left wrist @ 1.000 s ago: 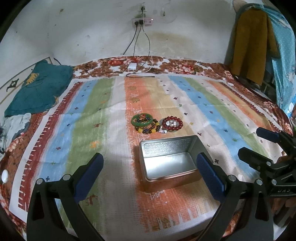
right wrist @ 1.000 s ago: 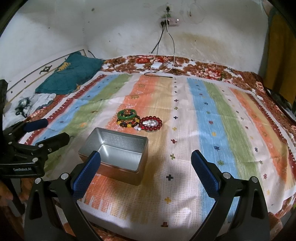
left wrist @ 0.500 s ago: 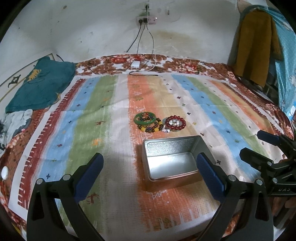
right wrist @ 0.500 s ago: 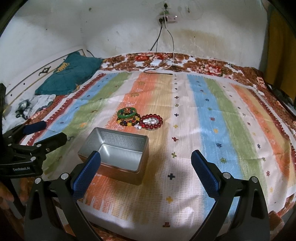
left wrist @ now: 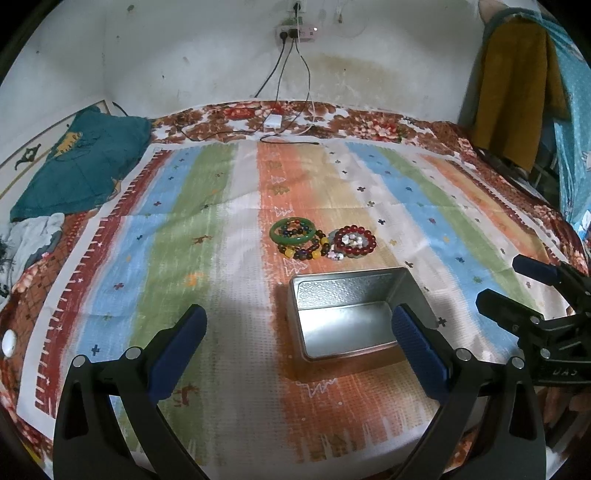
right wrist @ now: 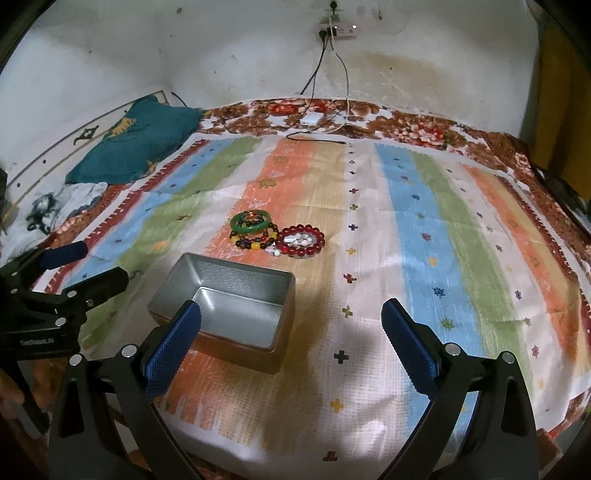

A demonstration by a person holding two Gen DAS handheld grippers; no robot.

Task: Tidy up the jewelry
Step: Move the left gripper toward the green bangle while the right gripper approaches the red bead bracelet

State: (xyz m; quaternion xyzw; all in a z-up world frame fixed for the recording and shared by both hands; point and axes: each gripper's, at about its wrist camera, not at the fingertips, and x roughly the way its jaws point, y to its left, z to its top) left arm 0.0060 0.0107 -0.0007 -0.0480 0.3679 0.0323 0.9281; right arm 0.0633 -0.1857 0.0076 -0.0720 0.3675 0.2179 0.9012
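Note:
An open, empty metal tin (left wrist: 347, 314) (right wrist: 229, 302) sits on the striped bedspread. Just beyond it lie a green bangle (left wrist: 293, 232) (right wrist: 250, 222), a dark and yellow bead bracelet (left wrist: 306, 251) (right wrist: 255, 242) and a red bead bracelet (left wrist: 355, 240) (right wrist: 301, 240) with small pale beads inside it. My left gripper (left wrist: 295, 332) is open and empty, near the tin's front. My right gripper (right wrist: 291, 332) is open and empty, right of the tin. Each gripper shows at the edge of the other's view, the right one (left wrist: 517, 284) and the left one (right wrist: 88, 266).
A teal pillow (left wrist: 81, 162) and crumpled cloth (left wrist: 33, 236) lie at the far left. Cables and a white charger (left wrist: 272, 122) lie by the wall under a socket (left wrist: 295, 33). Yellow and blue clothes (left wrist: 517, 92) hang at the right.
Both cameras have drawn back and tilted slightly, so the tin and bracelets sit lower in view. The jaws stay open and nothing on the bed has moved.

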